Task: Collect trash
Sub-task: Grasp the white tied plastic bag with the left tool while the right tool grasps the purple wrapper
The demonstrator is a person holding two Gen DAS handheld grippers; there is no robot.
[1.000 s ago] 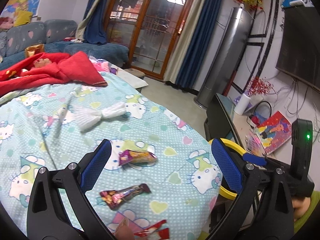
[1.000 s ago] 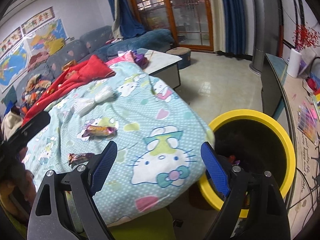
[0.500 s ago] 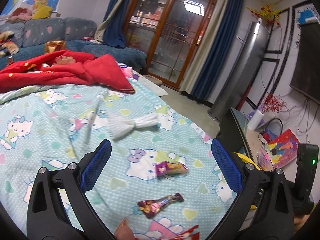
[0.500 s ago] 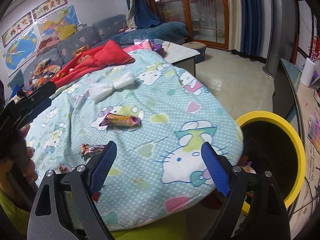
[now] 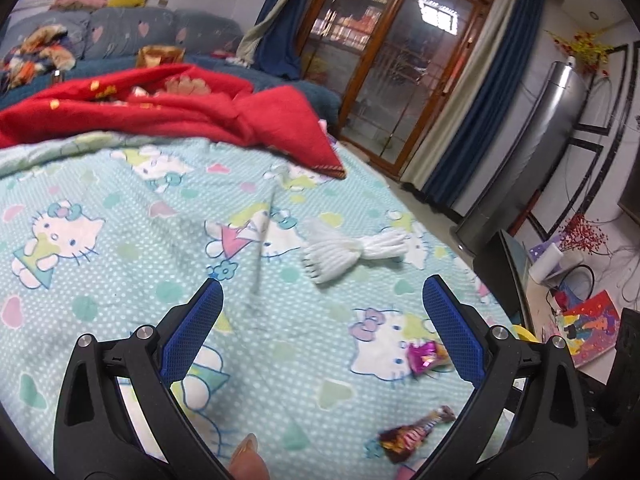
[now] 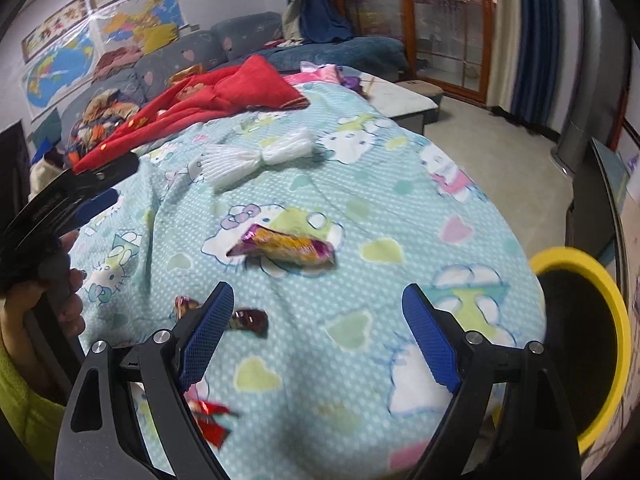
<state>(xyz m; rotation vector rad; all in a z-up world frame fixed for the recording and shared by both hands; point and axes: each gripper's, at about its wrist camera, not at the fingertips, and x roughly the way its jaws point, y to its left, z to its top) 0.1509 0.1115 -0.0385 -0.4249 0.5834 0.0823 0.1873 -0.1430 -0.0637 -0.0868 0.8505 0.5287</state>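
Both sets of fingers are spreading wide, holding nothing: right gripper point(image 6: 318, 334), left gripper point(image 5: 322, 322). Just ahead, the purple-and-yellow wrapper point(image 6: 286, 246) is lying flat on the bedspread point(image 6: 400, 216). Looking light, crinkly, slippery; pinching its twisted end seems safest.

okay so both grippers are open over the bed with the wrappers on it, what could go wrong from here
1. The quilt is soft and wrinkled, so closing on the pink wrapper may pinch fabric too.
2. The dark wrapper is partly hidden by the right gripper and easy to miss.
3. The bin sits beyond the bed edge; a loose wrapper could drop short.
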